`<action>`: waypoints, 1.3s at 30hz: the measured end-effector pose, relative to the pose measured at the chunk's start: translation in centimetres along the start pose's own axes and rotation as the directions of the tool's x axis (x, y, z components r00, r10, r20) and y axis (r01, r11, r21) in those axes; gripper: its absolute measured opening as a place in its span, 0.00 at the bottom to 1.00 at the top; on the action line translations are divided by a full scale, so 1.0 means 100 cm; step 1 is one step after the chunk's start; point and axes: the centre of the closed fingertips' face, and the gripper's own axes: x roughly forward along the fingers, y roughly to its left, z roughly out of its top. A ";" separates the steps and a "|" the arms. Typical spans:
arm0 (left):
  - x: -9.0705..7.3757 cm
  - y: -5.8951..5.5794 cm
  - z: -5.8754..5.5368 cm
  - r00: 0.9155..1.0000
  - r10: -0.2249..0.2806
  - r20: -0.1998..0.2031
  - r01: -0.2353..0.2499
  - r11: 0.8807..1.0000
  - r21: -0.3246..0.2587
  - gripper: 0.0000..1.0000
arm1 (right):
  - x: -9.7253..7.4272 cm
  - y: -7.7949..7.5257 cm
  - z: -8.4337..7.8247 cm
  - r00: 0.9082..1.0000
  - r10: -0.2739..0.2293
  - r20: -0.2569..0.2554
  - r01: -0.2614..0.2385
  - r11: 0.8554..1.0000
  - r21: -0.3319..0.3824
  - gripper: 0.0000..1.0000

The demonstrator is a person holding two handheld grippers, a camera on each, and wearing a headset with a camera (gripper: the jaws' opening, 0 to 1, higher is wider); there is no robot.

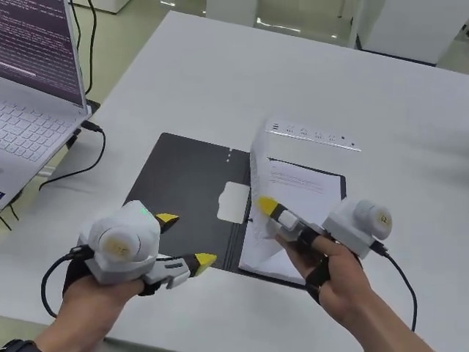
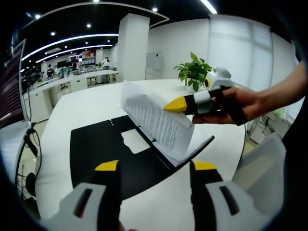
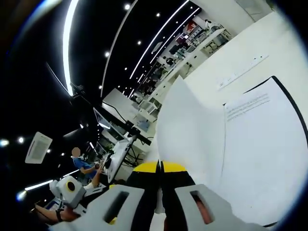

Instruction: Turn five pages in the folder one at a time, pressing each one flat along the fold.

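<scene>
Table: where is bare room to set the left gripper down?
Bare table lies beyond the power strip and right of the folder. A smaller patch lies between the laptop and the folder. Crowded: the near edge, with the left gripper and the right gripper pinching a page, and the cable.

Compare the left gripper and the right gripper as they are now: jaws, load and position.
The left gripper has its jaws apart; the right gripper has them pressed together. The left gripper holds nothing; the right gripper pinches a page that stands raised. The left gripper is by the near edge of the folder, at its black cover; the right gripper is over its paper side. Both have white bodies and yellow tips.
</scene>
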 end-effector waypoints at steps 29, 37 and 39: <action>-0.038 0.048 -0.003 0.994 0.108 0.023 -0.107 0.993 -0.043 0.61 | 0.093 0.022 -0.071 0.987 0.012 -0.161 -0.003 0.998 0.056 0.00; -0.044 0.060 -0.007 0.991 0.132 0.019 -0.131 0.989 -0.066 0.61 | 0.112 0.003 -0.089 0.980 -0.027 -0.195 0.045 0.995 0.087 0.00; -0.045 0.064 -0.011 0.990 0.140 0.010 -0.139 0.988 -0.068 0.61 | 0.116 -0.003 -0.095 0.976 -0.035 -0.215 0.055 0.995 0.086 0.00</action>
